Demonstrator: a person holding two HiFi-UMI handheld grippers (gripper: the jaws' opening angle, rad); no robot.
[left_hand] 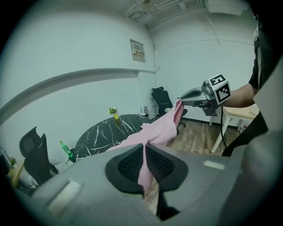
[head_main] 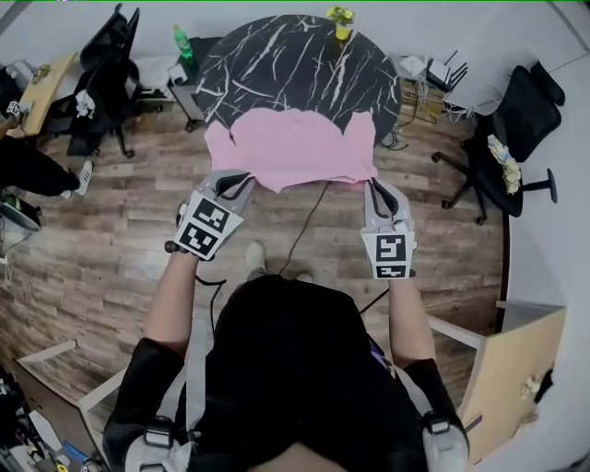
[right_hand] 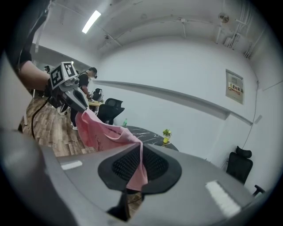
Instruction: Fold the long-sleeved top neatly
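Pink long-sleeved top [head_main: 293,147] hangs btwn the two grippers. Its near edge is held off the round black marble table [head_main: 295,55], and the far part is draped over the table's near rim. Left gripper [head_main: 241,182] is clamped on the top's left corner. Right gripper [head_main: 373,186] pinches the right corner. Both gripper views show thin pink cloth squeezed flat btwn the pads.

Fabric looks light, soft and limp w/ no stiffness. It sags in the middle and will prob. bunch or slide on the smooth marble if dragged. Best hold seems to be at corners/hems, both sides level, cloth kept taut so the fold lands straight; a thin pinch could slip.

Around: a plant in a yellow pot [head_main: 341,20] at the table's far edge, a green bottle [head_main: 183,41] beyond the rim at left, an office chair [head_main: 516,120] at right, and a cable [head_main: 309,221] dangling below the top. The plant is well apart from the cloth, so it shouldn't block laying the top flat.
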